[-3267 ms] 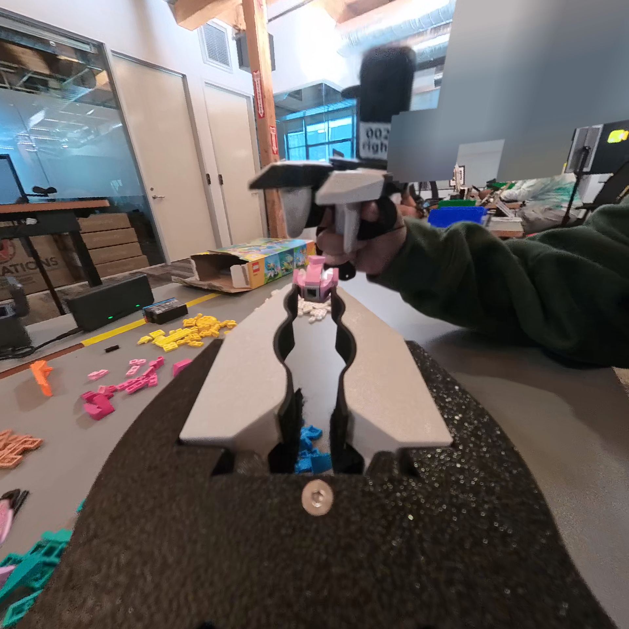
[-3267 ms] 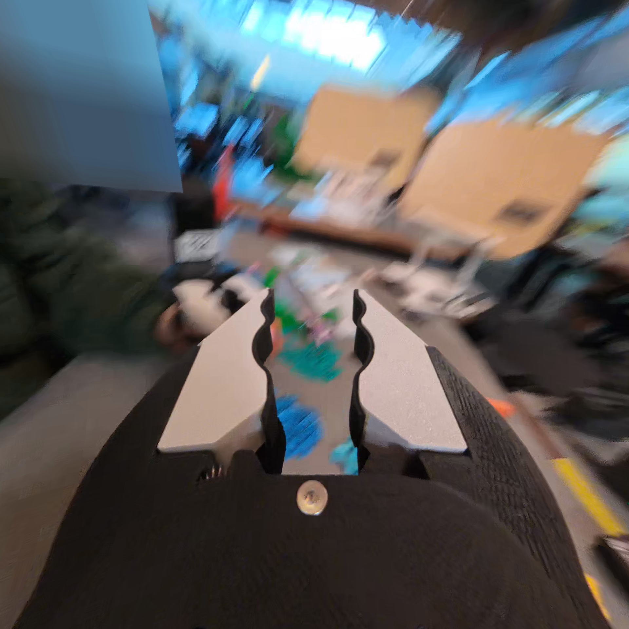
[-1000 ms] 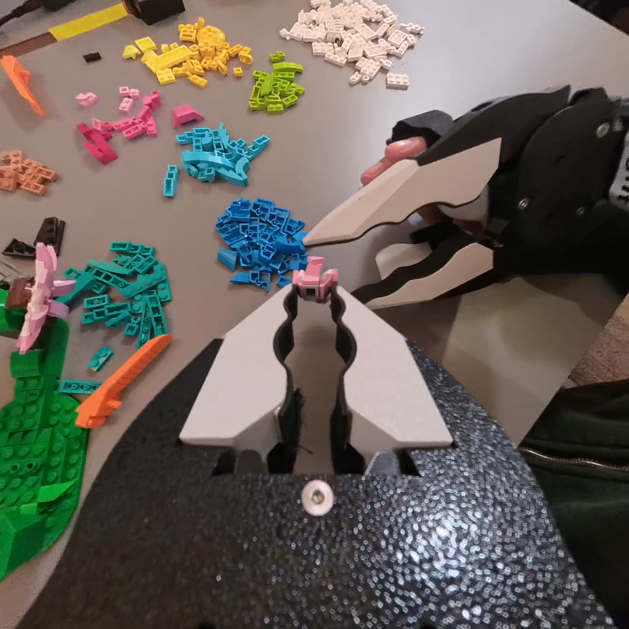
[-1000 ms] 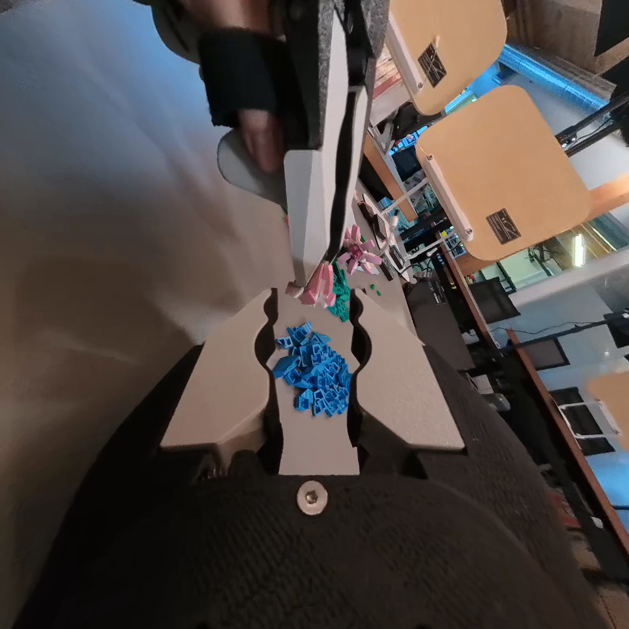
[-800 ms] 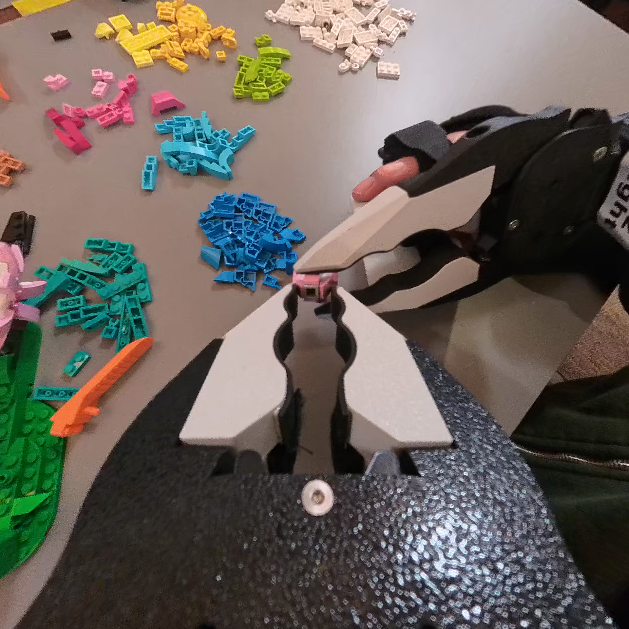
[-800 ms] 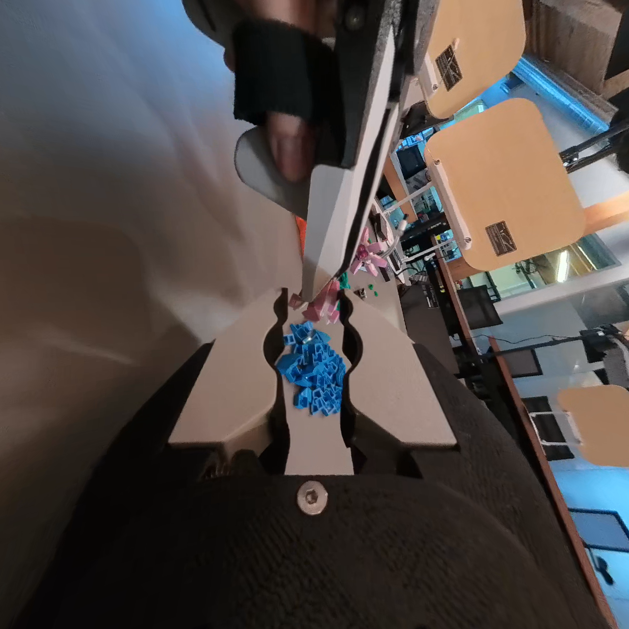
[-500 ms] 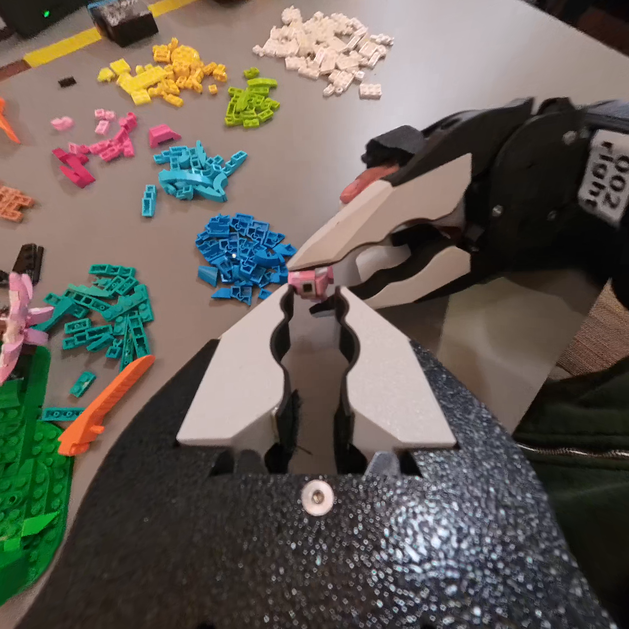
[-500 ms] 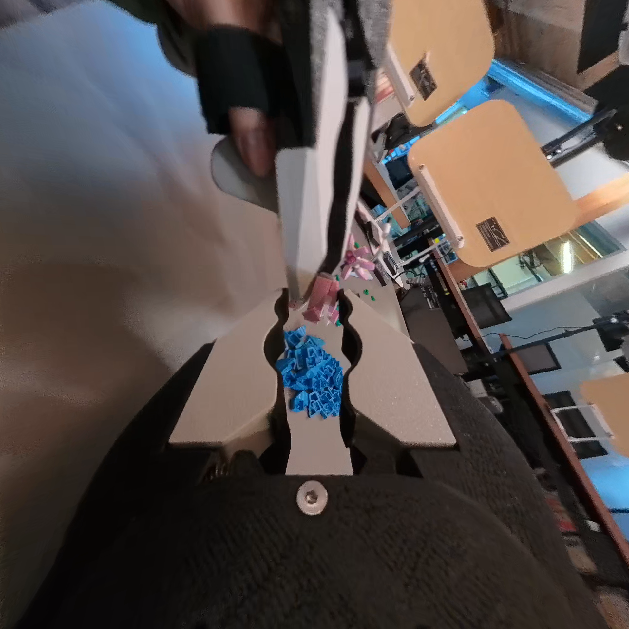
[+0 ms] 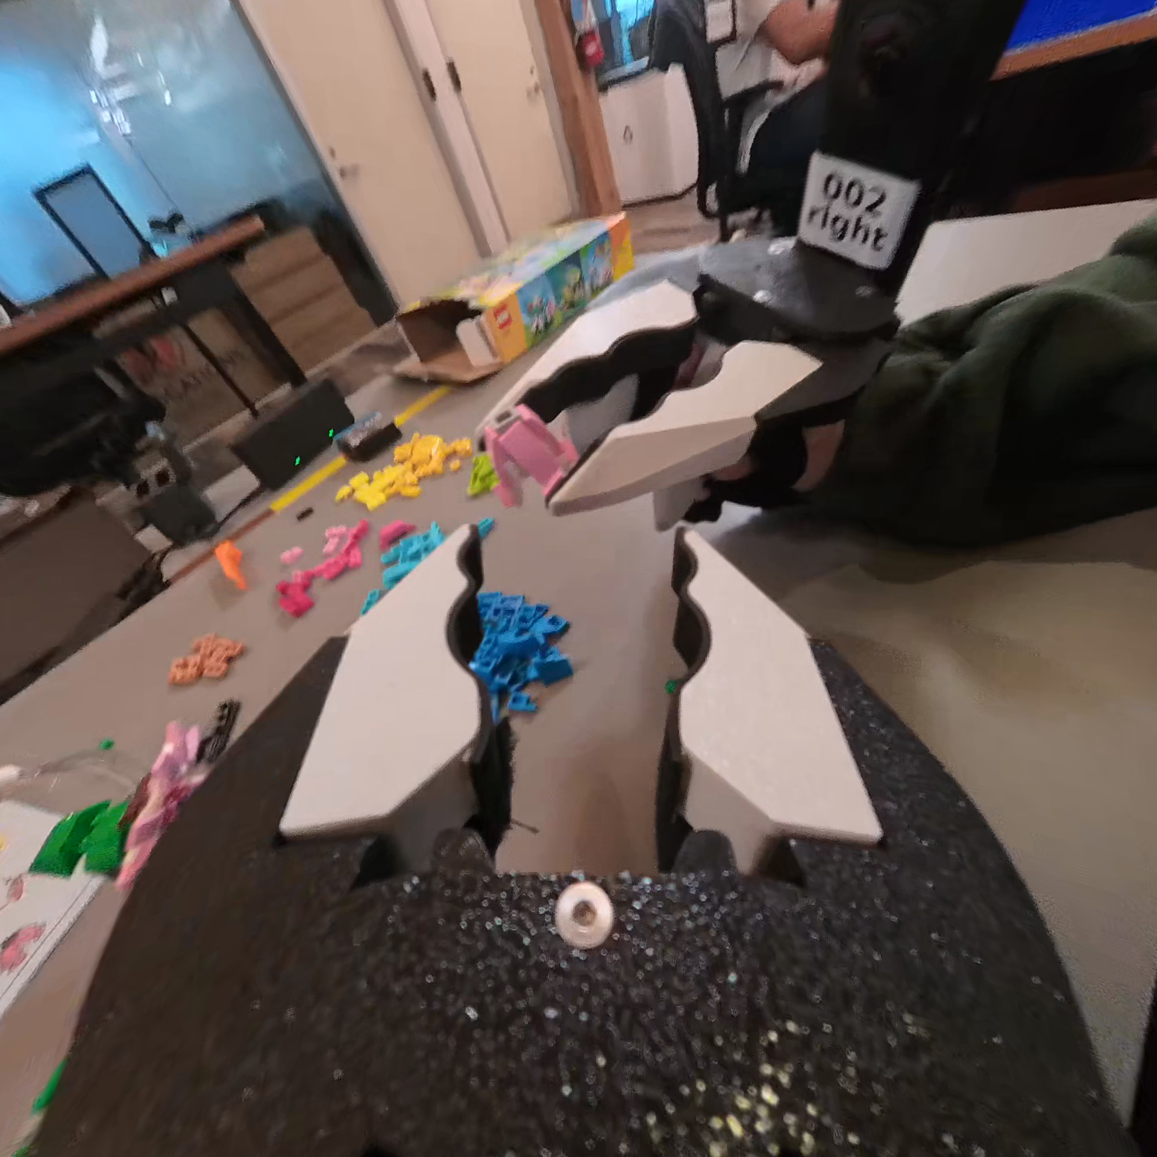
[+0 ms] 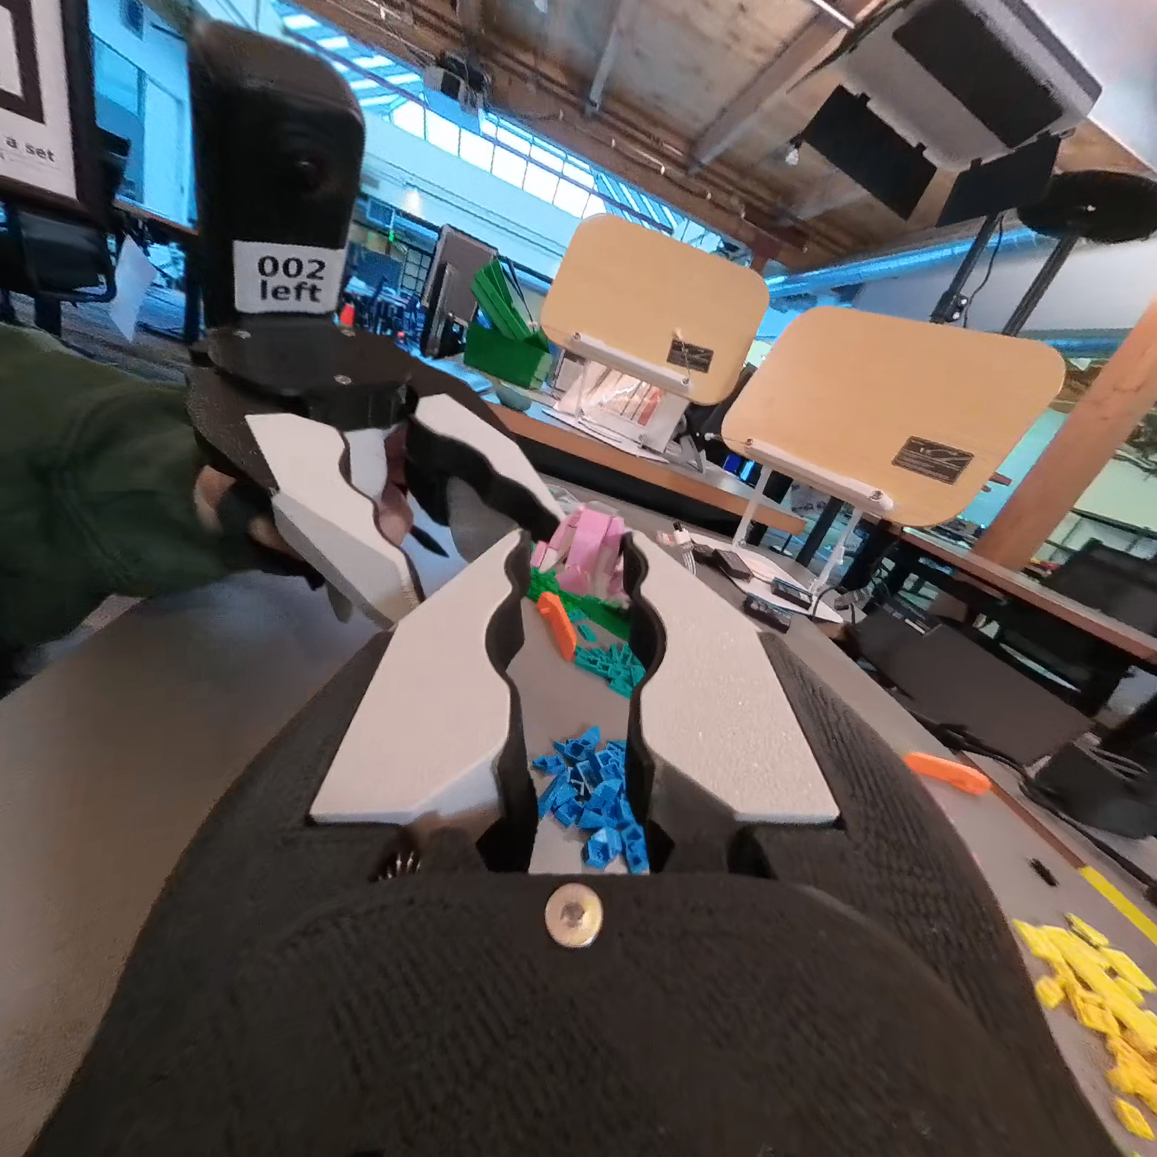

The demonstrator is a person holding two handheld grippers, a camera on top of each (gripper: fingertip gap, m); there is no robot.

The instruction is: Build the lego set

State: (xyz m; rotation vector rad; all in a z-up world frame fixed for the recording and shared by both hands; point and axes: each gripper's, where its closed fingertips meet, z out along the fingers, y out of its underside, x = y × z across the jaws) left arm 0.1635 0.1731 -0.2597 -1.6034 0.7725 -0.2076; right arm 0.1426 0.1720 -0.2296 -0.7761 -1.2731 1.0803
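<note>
The left gripper [image 9: 573, 551] is spread wide with nothing in it, low over the grey desk [image 9: 939, 657]. The blue brick pile [image 9: 519, 638] lies just past its fingers. Farther on, up off the desk, the right gripper [image 9: 523, 457] pinches the small pink lego piece [image 9: 523, 454] at its very tips. Yellow bricks [image 9: 407, 473] sit beyond, near the far edge.

Grey table [image 9: 939, 657] in an open office. Beyond it: pale double doors [image 9: 438, 125], a glass partition [image 9: 156, 125] left of them, a timber post [image 9: 573, 100] to their right. Two tan panels [image 10: 889, 413] stand past the table; exposed timber ceiling [image 10: 626, 62] overhead.
</note>
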